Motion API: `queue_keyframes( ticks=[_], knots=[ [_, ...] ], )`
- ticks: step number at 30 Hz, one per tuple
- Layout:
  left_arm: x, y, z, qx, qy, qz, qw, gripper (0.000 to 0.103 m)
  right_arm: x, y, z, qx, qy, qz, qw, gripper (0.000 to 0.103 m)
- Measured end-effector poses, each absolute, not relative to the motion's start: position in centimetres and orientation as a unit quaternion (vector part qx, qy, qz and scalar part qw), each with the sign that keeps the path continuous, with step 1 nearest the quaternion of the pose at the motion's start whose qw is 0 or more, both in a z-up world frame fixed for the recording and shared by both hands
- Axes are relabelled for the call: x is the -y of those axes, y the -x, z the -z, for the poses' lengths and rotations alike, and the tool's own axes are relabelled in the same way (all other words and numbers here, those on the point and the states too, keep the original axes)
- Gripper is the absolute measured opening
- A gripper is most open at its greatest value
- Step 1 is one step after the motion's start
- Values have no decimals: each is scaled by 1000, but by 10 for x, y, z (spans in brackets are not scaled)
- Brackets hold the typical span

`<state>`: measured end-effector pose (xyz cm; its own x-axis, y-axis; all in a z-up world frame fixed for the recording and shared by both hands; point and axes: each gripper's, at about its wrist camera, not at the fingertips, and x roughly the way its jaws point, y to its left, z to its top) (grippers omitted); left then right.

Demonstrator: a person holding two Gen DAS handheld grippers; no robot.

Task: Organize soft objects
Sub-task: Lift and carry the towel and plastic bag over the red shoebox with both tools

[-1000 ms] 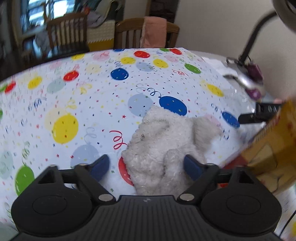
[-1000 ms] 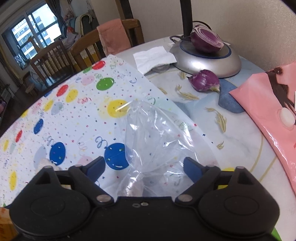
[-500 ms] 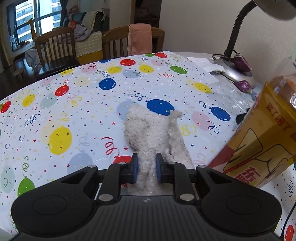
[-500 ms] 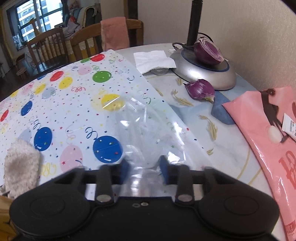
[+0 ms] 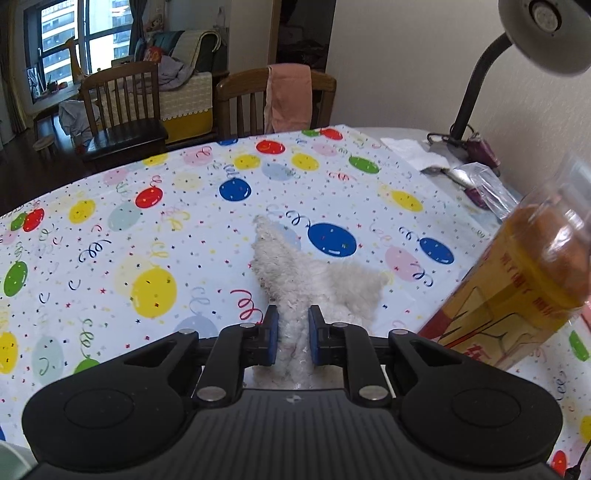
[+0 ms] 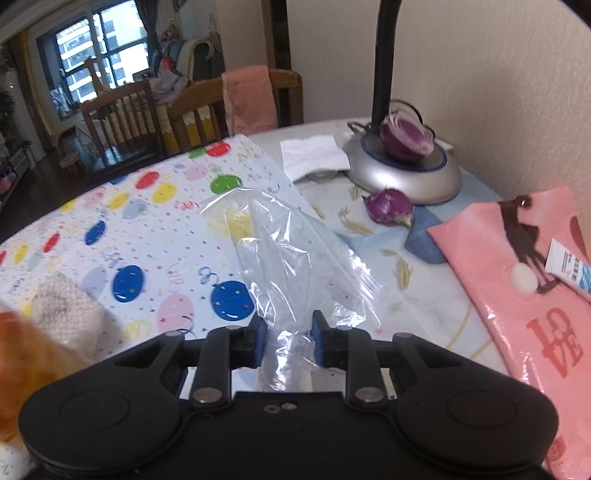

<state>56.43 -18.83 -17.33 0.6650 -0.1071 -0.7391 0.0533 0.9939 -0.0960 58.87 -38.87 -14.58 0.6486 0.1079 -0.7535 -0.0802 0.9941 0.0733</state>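
Left tongs [image 5: 290,338] have just been closing and are clamped on the fluffy white cloth [image 5: 314,284], which trails toward 12 o'clock over the balloon-print surface [image 5: 147,240]. Right tongs [image 6: 287,341], also just closing, pinch the clear plastic bag [image 6: 288,254] at 6 o'clock.

You see two identical matte black tongs, left tongs [image 5: 290,332] and right tongs [image 6: 287,341]. Each has blue pads [image 5: 272,334], silver pivot screws [image 5: 211,393], round side housings and ribbed centre plate.

walls: cream [image 5: 388,55] | window [image 5: 62,26]: daylight | wooden chairs [image 5: 122,107] | floor [image 5: 33,166]: dark | lamp [image 5: 543,33]: overhead
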Motion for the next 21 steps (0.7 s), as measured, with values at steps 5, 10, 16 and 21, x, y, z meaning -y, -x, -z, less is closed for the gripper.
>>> queue_keyframes(
  ticks=[5, 10, 16, 21],
  knots=[
    [184, -556, 156, -400, 37, 48, 915, 16, 394, -569, 119, -397, -23, -66, 915, 23],
    [181, -544, 136, -396, 40, 54, 916, 16, 400, -545, 89, -374, -38, -83, 923, 23],
    [179, -524, 112, -394, 42, 62, 916, 16, 403, -511, 56, -351, -47, -100, 930, 23],
    [177, -505, 87, -387, 39, 70, 919, 16, 404, -482, 36, -343, -55, -119, 930, 23]
  ],
)
